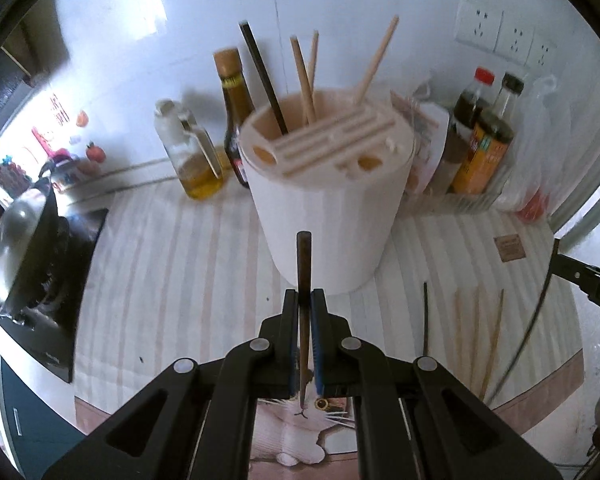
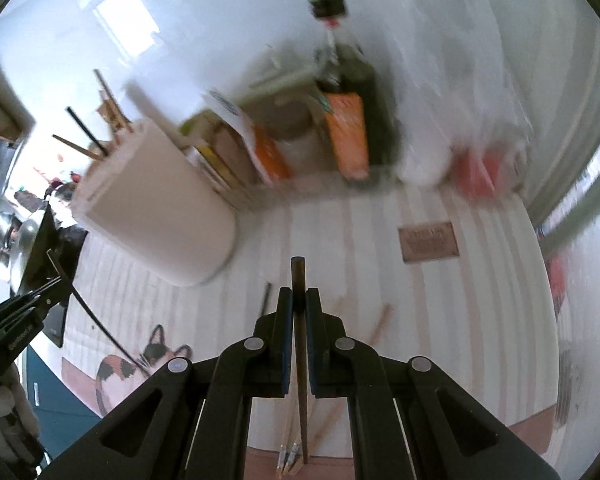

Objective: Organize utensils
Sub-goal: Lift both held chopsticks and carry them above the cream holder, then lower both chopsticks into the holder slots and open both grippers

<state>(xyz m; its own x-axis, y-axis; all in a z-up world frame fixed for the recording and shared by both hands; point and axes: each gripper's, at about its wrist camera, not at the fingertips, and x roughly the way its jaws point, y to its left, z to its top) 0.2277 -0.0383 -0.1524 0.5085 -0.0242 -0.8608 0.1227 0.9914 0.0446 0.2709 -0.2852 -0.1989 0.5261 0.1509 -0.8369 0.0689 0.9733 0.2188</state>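
Left gripper (image 1: 305,300) is clenched on one dark brown chopstick (image 1: 303,280), pinched partway along with the blunt end poking up past the pads and the tapered tip hanging below; right gripper (image 2: 299,298) grasps a second dark chopstick (image 2: 299,280) the same way. Both hang in the air above the striped bench (image 1: 180,248), just in front of the white round utensil holder (image 1: 328,220). Handling guess: chopsticks are light, stiff, thin and smooth, so they can pivot or slip between the pads; a pinch nearer the thick end looks safest for steering the tip into a slot. Count: one chopstick per gripper, two held. In the holder: five sticks standing, one black chopstick (image 1: 262,76) and four pale wooden ones (image 1: 302,76). Loose on the bench in the left wrist view: one dark stick (image 1: 425,316) and about three pale wooden sticks (image 1: 494,344), blurred, count not certain. Right wrist view is motion-blurred. Behind the holder stand several bottles, including an oil bottle (image 1: 192,152) and a dark sauce bottle (image 1: 234,104).
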